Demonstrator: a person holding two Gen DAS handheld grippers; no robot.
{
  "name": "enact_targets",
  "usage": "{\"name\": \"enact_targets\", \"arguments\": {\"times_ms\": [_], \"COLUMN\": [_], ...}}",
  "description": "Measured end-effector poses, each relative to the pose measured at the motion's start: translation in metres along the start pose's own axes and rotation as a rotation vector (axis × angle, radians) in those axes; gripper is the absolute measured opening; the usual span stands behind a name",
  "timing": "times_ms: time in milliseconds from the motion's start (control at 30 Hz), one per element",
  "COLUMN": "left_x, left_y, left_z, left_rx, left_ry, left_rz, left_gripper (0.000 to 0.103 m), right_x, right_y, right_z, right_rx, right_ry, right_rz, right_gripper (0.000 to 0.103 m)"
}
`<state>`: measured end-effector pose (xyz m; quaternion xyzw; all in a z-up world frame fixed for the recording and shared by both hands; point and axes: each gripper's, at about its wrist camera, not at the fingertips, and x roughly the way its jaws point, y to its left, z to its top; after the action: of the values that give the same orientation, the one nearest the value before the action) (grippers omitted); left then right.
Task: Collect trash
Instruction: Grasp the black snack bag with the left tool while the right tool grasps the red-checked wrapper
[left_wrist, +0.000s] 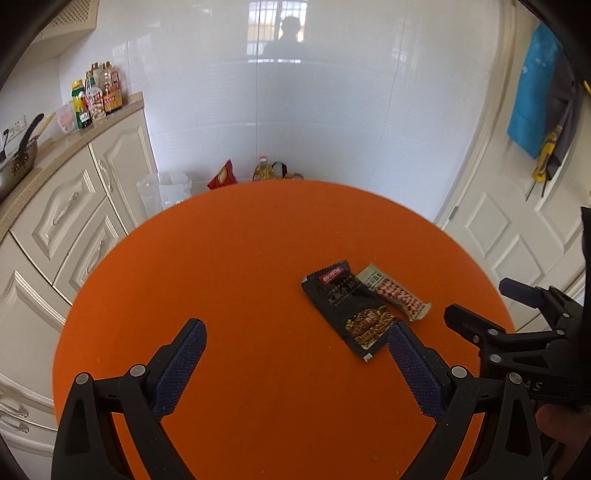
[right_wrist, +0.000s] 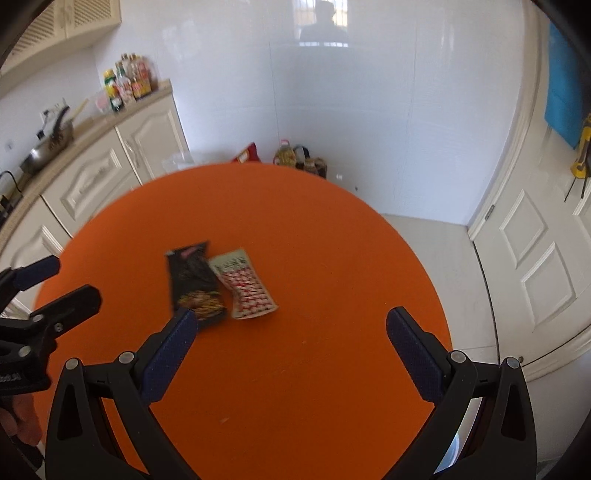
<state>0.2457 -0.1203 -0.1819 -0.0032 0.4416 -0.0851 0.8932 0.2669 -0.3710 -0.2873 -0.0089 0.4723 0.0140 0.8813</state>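
Observation:
Two empty snack wrappers lie side by side on a round orange table. One is a black wrapper with a food picture; the other is a red-and-white checked wrapper, partly under the black one's edge. My left gripper is open above the table, its right finger just short of the black wrapper. My right gripper is open too, with its left finger next to the black wrapper's near end. Each gripper also shows at the edge of the other's view.
White kitchen cabinets with a countertop run along the left, bearing sauce bottles and a pan. An oil bottle, a red bag and a clear container stand on the floor beyond the table. A white door is at the right.

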Motion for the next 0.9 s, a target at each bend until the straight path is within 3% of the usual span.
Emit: {"name": "enact_targets", "arguments": {"times_ms": [100, 267, 533, 633, 667, 700, 800, 900], "left_x": [0.024, 0.051, 0.089, 0.099, 0.101, 0.105, 0.120, 0.135], "left_y": [-0.006, -0.014, -0.025, -0.033, -0.035, -0.039, -0.043, -0.053], "left_z": [0.016, 0.032, 0.057, 0.065, 0.068, 0.071, 0.083, 0.090], "left_rx": [-0.014, -0.022, -0.019, -0.010, -0.008, -0.006, 0.008, 0.033], "left_ry": [0.025, 0.048, 0.073, 0.073, 0.074, 0.076, 0.079, 0.091], "left_rz": [0.012, 0.026, 0.010, 0.009, 0.008, 0.006, -0.007, -0.018], "left_gripper": [0.097, 0.097, 0.097, 0.097, 0.097, 0.097, 0.097, 0.097], "right_x": [0.027, 0.054, 0.066, 0.065, 0.065, 0.063, 0.056, 0.048], "right_y": [0.000, 0.014, 0.030, 0.035, 0.037, 0.037, 0.026, 0.010], "right_z": [0.005, 0.011, 0.019, 0.020, 0.019, 0.019, 0.014, 0.007], "right_rx": [-0.044, -0.137, -0.231, -0.256, -0.264, -0.266, -0.223, -0.160], "right_ry": [0.048, 0.082, 0.094, 0.071, 0.065, 0.065, 0.062, 0.059], "right_rz": [0.021, 0.073, 0.097, 0.130, 0.136, 0.131, 0.150, 0.114], "right_gripper": [0.087, 0.078, 0.071, 0.046, 0.032, 0.027, 0.017, 0.016]}}
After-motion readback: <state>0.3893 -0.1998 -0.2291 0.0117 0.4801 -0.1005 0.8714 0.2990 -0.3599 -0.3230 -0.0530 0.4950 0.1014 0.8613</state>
